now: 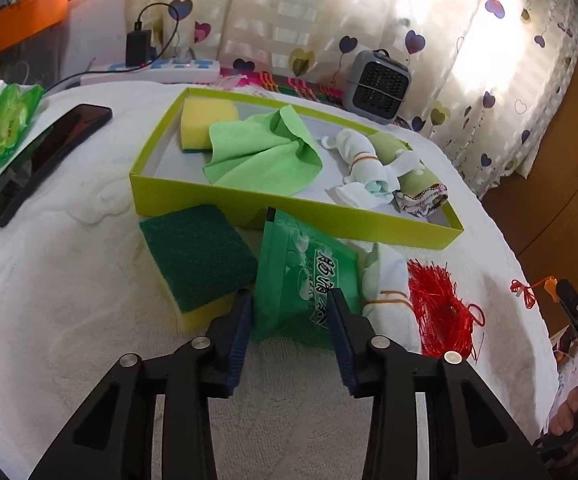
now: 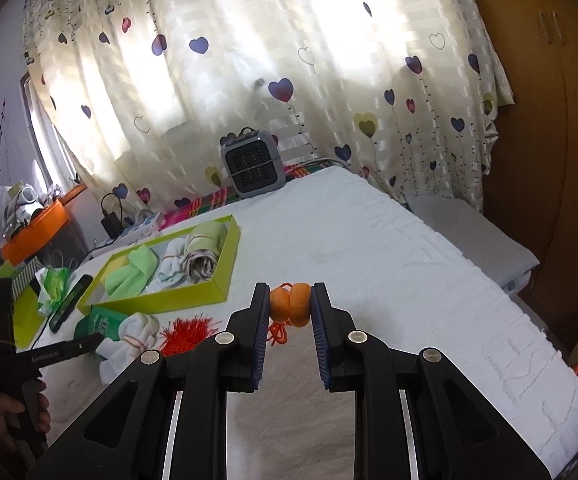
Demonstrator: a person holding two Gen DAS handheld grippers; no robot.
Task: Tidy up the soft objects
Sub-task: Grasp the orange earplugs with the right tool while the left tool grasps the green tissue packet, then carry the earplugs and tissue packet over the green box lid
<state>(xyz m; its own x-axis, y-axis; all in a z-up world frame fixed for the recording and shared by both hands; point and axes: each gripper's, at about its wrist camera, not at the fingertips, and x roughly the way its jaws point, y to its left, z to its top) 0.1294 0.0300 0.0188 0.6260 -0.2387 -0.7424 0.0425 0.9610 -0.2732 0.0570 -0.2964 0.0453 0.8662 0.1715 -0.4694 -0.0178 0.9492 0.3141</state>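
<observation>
– White towelling cover (image 1: pixel 69 280) over the bed, heart-print curtain (image 1: pixel 369 8) behind. Where on it, the soft things?

– Green packet (image 1: pixel 301 280) near the front edge, leaning on a green-topped scouring sponge (image 1: pixel 197 256) at its left and touching a banded white sock roll (image 1: pixel 389 296) at its right. Red thread bundle (image 1: pixel 441 308) just beside that roll, further toward the right edge.

– And the left gripper (image 1: pixel 291 296)?

– Pointing down at the packet, one finger on each side of it. Impossible to tell whether pressing or merely flanking.

– Right gripper (image 2: pixel 290 288)?

– Clamped on an orange soft piece (image 2: pixel 291 310), squeezed into two lobes and raised above the cover, with a red cord (image 2: pixel 277 334) dangling beneath.

– Further back?

– Lime-green box (image 1: pixel 329 220) toward the middle of the cover, just behind the packet and sponge. Inside: yellow sponge (image 1: pixel 205 120) in the far left corner, light green cloth (image 1: pixel 261 152) draped partly over it, another banded white roll (image 1: pixel 365 160) and a rolled green fabric (image 1: pixel 401 160) at the right end.

– Beyond the box?

– Dark phone (image 1: pixel 45 152) lying near the left edge. Small grey fan unit (image 1: pixel 377 84) at the far edge, against the curtain.
</observation>
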